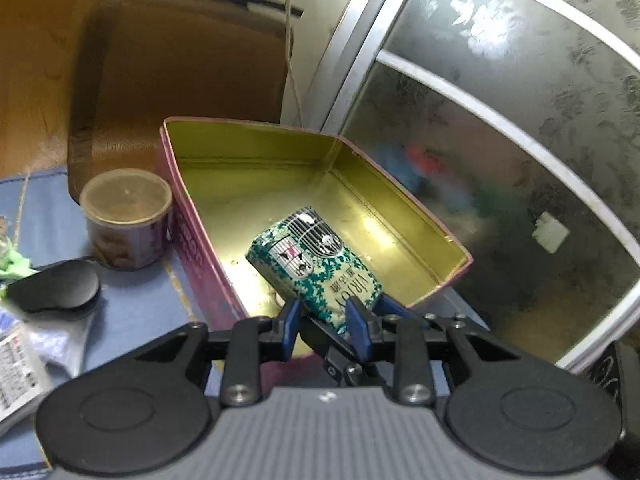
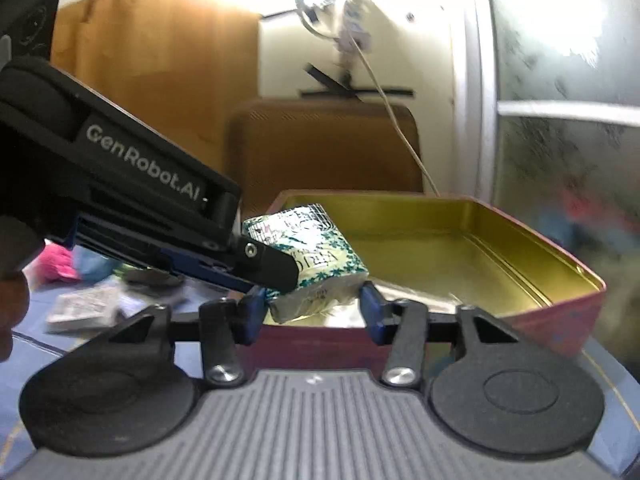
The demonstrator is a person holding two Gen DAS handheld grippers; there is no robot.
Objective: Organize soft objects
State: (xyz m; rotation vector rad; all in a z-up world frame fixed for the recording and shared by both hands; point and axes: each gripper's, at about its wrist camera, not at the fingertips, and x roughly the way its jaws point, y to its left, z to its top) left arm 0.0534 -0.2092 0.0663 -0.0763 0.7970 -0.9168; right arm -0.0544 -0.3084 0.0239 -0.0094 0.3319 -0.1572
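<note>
A soft tissue pack (image 1: 316,268) with a green and white print hangs over the near end of an open tin box (image 1: 248,126), gold inside and pink outside. My left gripper (image 1: 326,310) is shut on the pack's near end. In the right wrist view the left gripper's black finger (image 2: 272,264) comes in from the left and clamps the pack (image 2: 316,248) above the tin's (image 2: 552,320) near wall. My right gripper (image 2: 312,308) is open, its blue pads flanking the pack's lower end with thin gaps on both sides.
A lidded brown can (image 1: 126,220) stands left of the tin on a blue cloth (image 1: 132,312). A black pouch (image 1: 56,288) and a printed packet (image 1: 16,376) lie further left. A brown chair back (image 1: 180,80) stands behind, a frosted glass door (image 1: 520,160) to the right. A pink soft thing (image 2: 60,264) lies far left.
</note>
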